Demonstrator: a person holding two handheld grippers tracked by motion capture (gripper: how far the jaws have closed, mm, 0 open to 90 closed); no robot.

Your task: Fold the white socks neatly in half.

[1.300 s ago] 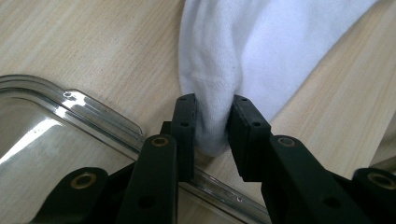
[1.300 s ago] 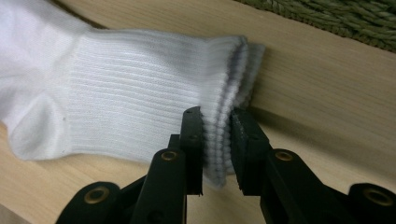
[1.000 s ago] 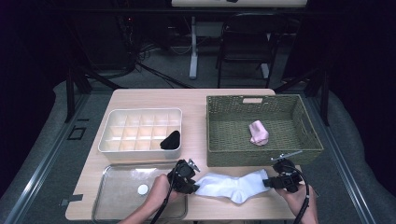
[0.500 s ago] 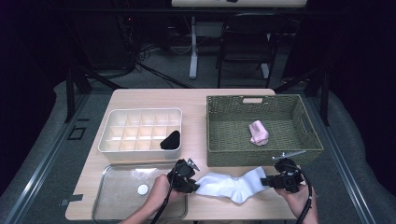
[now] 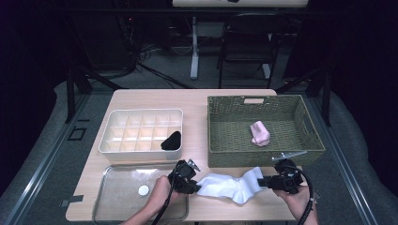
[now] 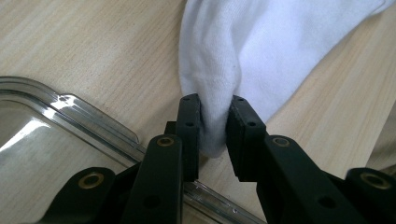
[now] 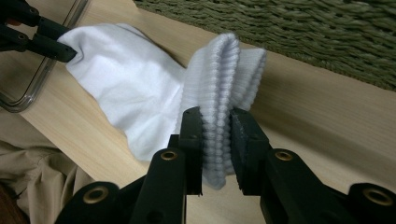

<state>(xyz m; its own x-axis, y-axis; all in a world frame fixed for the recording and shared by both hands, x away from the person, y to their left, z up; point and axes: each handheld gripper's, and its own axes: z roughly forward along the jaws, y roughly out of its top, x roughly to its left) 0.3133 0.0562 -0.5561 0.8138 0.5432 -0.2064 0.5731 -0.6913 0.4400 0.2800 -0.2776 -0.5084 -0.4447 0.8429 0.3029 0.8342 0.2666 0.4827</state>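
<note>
While each gripper pinched one end of the white sock at the table's six o'clock edge, left gripper clamped on the toe and right gripper on the ribbed cuff, it seemed wise to keep both grips firm and lift together so neither end slipped. I counted one white sock, one pink sock in the basket at two o'clock, one black item in the divided box at ten, and one clear tray at seven.

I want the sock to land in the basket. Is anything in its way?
Only the basket's near wall. The sock lies on the table just before it, gripped at both ends by the left gripper and right gripper, so it must go up over.
</note>
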